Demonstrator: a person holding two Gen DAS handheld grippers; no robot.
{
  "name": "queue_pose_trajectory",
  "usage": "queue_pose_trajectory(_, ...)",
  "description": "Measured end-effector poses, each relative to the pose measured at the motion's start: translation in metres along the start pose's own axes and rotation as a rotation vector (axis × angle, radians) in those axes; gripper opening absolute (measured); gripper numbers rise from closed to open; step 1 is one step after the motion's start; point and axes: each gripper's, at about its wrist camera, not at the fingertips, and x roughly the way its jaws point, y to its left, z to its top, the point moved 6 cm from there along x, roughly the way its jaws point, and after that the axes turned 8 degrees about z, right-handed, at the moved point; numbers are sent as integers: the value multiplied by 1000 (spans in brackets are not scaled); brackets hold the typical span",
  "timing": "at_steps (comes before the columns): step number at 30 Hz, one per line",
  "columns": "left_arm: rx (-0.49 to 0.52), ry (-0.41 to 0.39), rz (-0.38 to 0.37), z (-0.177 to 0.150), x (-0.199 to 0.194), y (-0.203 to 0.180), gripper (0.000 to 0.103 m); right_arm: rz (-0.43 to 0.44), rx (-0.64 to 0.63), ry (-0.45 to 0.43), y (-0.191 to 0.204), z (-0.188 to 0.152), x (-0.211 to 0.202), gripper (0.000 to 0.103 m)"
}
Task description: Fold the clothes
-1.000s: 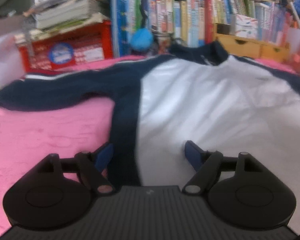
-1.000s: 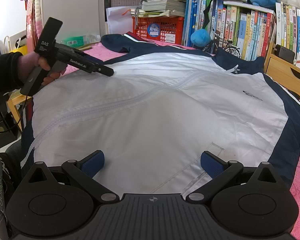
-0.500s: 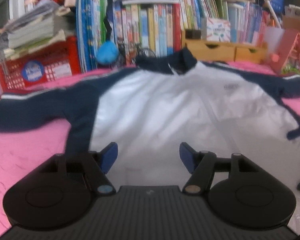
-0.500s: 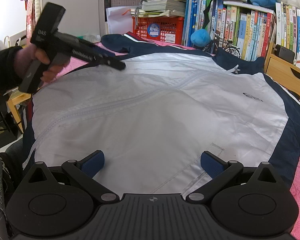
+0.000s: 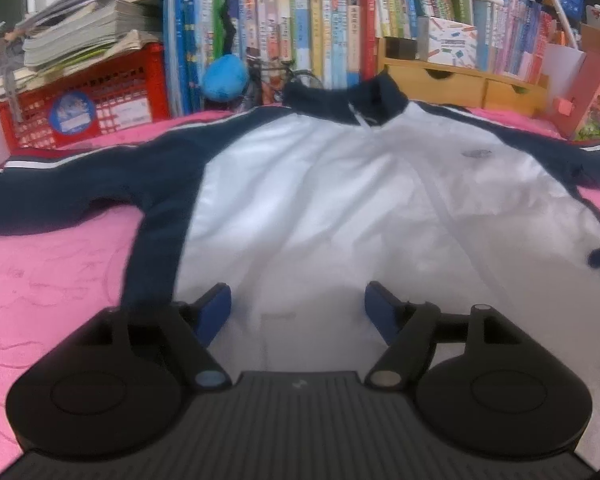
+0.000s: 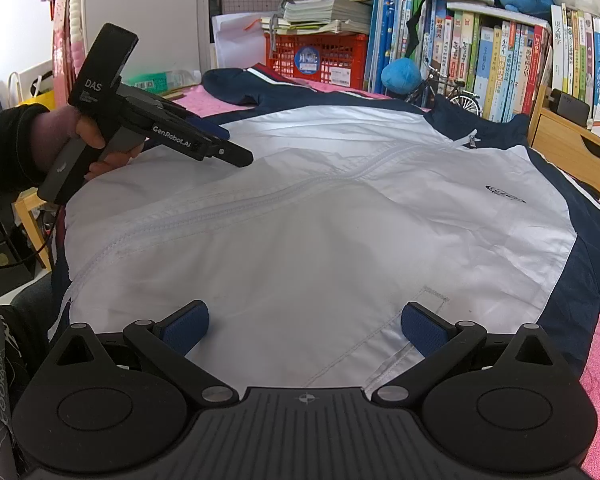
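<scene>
Since the earlier frame, the left gripper (image 5: 298,312) has been carried sideways along the jacket (image 6: 320,240), from over the navy side panel beside the left sleeve (image 5: 60,196) to a spot over the white front; in the right wrist view its tip (image 6: 236,156) is now seen further in over the chest. The right gripper (image 6: 305,330) has been kept where it was.

Nearest the cameras, both pairs of jaws are held wide apart with nothing clamped. The left jaws are opening, and only flat white cloth is seen beneath the gap. The right jaws are spread above the lower hem, near a sewn pocket (image 6: 432,292).

The jacket is laid face up on a pink bedspread (image 5: 52,280), hem toward the person and collar (image 5: 364,96) toward the bookshelf (image 6: 500,56). Its long axis, marked by the closed zipper (image 6: 220,216), is directed away from both grippers, so each tool is pointed up the garment. The left sleeve is stretched out sideways and is judged nearer the left hand (image 6: 84,140); the right side is left to the right gripper.

The body is white and lightly creased, with navy sleeves, collar and side panels, and a small chest logo (image 6: 506,194). No fold is yet made.
</scene>
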Motion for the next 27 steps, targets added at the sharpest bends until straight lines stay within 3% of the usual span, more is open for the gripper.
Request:
queue_pose_trajectory(9,97,-88,157,-13,-13,34,84,0,0,0,0,0,0,103)
queue_pose_trajectory(13,-4,-24,118,-12,-12,48,83,0,0,0,0,0,0,103)
queue_pose_trajectory(16,-20,-10,101,-2,-14,43,74,0,0,0,0,0,0,103)
queue_pose_trajectory(19,10,-32,75,3,-14,28,74,0,0,-1,0,0,0,103)
queue_pose_trajectory(22,27,-17,101,-2,-4,22,78,0,0,-1,0,0,0,103)
queue_pose_trajectory(27,-29,-24,85,-7,-1,29,83,-9,7,-1,1,1,2,103)
